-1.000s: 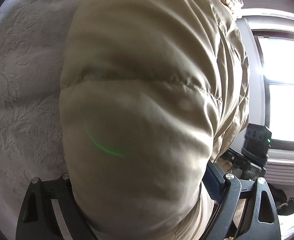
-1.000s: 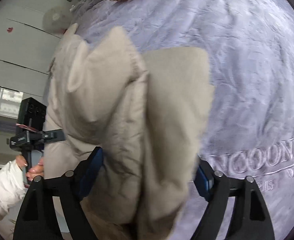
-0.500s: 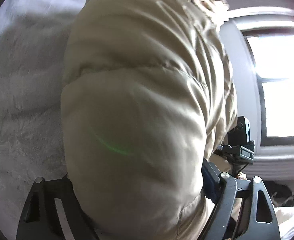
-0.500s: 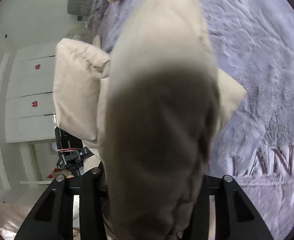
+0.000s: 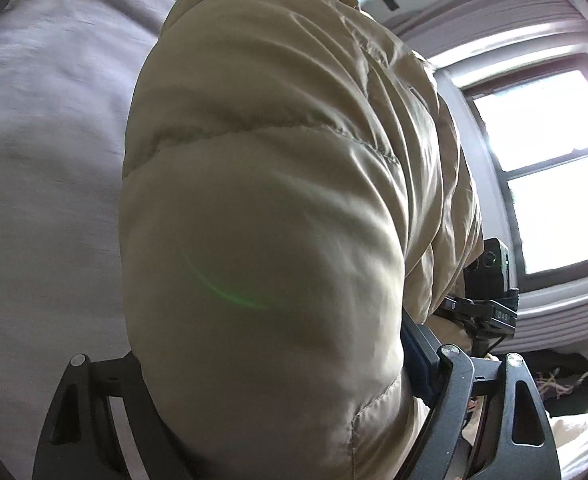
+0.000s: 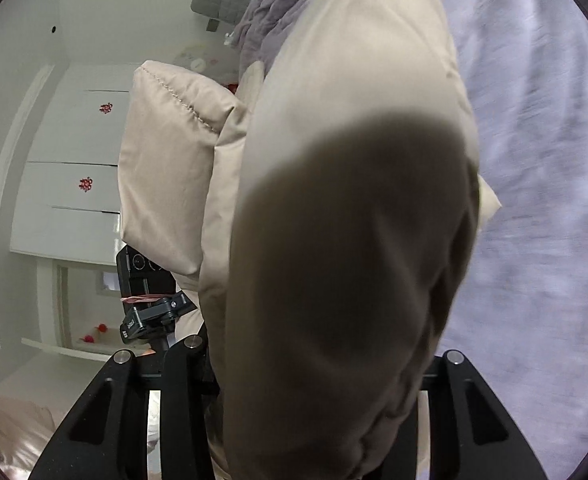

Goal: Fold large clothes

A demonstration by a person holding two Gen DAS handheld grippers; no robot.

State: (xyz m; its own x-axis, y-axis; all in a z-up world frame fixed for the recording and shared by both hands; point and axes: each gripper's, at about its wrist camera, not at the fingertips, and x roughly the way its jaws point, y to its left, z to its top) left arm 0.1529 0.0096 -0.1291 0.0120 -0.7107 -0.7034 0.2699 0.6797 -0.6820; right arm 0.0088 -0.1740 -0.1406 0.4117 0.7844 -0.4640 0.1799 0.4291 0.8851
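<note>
A beige quilted down jacket [image 5: 277, 208] fills most of the left wrist view, bulging between the jaws. My left gripper [image 5: 277, 412] is shut on the jacket, and its fingertips are hidden by the fabric. In the right wrist view the jacket [image 6: 346, 208] hangs in thick folds over the lens, its lower part in shadow. My right gripper [image 6: 314, 400] is shut on the jacket, with its fingertips hidden too. Both grippers hold the jacket lifted above the bed. The other gripper shows in each view, at the right edge [image 5: 490, 280] and at the left [image 6: 149, 296].
A grey-lilac plush blanket [image 5: 45, 168] covers the bed under the jacket, also seen in the right wrist view [image 6: 542, 184]. A bright window [image 5: 550, 168] is on the right. White cupboard doors [image 6: 69, 168] with red decals stand at the left.
Both grippers have lifted and tilted with the jacket. The cameras swung away from the bed, so more window and cupboard show. The jacket now hangs closer over the right lens.
</note>
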